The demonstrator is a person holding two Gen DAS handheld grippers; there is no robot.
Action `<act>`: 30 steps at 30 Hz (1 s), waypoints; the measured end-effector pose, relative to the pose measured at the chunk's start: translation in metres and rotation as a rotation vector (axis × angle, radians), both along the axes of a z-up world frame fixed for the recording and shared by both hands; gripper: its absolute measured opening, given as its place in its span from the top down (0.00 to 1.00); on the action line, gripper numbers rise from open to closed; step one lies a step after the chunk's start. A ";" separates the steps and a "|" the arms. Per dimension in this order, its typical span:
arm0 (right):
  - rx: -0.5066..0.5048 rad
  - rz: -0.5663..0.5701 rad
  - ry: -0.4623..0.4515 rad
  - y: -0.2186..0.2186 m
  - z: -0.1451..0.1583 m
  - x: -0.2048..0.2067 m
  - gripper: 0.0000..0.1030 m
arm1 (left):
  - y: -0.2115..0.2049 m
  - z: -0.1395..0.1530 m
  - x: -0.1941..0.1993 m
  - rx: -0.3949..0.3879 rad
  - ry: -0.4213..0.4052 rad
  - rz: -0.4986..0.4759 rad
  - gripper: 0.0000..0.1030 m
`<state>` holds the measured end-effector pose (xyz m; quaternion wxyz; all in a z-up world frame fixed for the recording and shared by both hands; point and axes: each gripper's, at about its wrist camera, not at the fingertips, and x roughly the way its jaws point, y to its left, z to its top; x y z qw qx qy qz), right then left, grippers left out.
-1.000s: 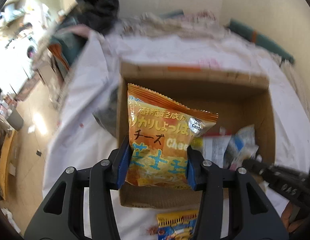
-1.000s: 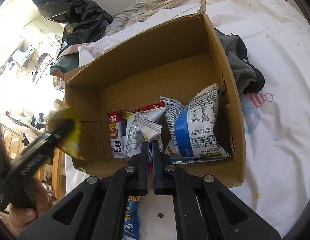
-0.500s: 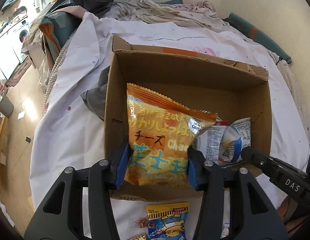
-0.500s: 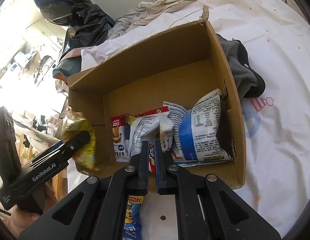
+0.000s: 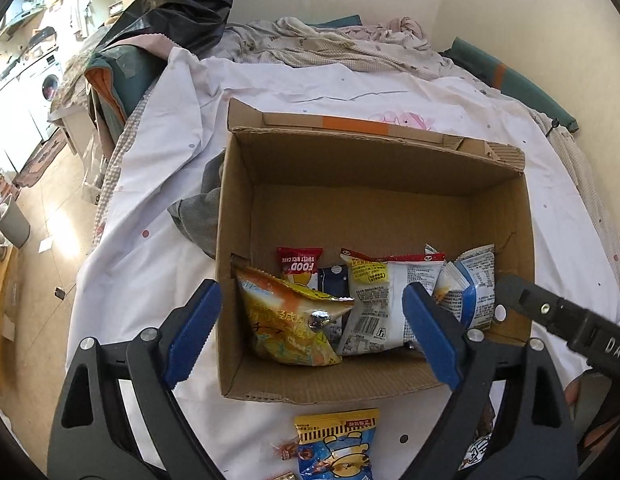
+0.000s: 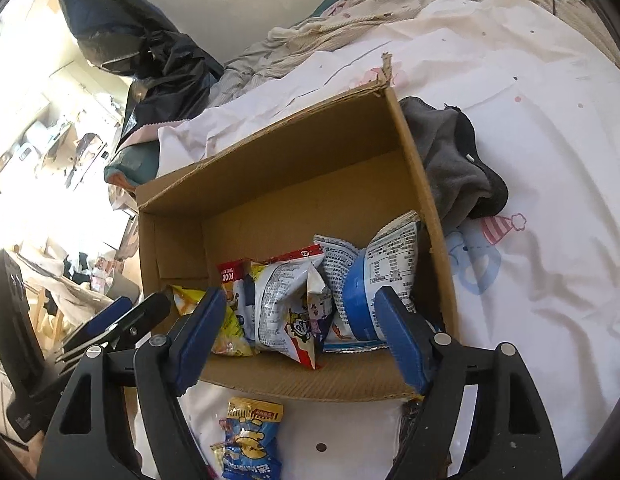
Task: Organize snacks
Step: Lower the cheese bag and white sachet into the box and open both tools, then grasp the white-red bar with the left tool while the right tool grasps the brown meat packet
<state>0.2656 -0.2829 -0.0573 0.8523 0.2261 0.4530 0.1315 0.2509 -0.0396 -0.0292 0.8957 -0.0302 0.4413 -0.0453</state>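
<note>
A cardboard box (image 5: 505, 208) (image 6: 270, 168) stands open on a white bedsheet. Inside lie an orange cheese snack bag (image 5: 290, 320) (image 6: 226, 332), a red rice cake pack (image 5: 300, 266), a white and yellow bag (image 5: 381, 304) (image 6: 286, 312) and a blue and white bag (image 5: 469, 292) (image 6: 373, 280). My left gripper (image 5: 310, 328) is open and empty, over the box's near wall, just above the orange bag. My right gripper (image 6: 300, 332) is open and empty at the box's near wall. A blue bear snack bag (image 5: 335, 446) (image 6: 250, 440) lies on the sheet in front of the box.
A grey cloth (image 5: 198, 212) (image 6: 457, 168) lies against the box's side. Crumpled bedding (image 5: 341, 48) and a black plastic bag (image 5: 178, 4) lie behind. A small wrapped candy (image 5: 286, 450) lies by the bear bag. The bed edge and floor (image 5: 50, 240) are on the left.
My left gripper has opened and let go of the orange cheese bag, which now lies in the box. My right gripper has opened from shut.
</note>
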 end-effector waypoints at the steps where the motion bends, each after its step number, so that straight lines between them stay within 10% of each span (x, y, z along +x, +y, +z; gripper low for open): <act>1: 0.007 -0.005 0.000 -0.001 0.000 0.000 0.23 | 0.000 0.001 -0.001 0.001 -0.004 0.000 0.13; 30: 0.033 -0.007 0.020 -0.014 0.018 -0.097 0.21 | 0.049 0.016 -0.095 0.021 0.023 0.064 0.13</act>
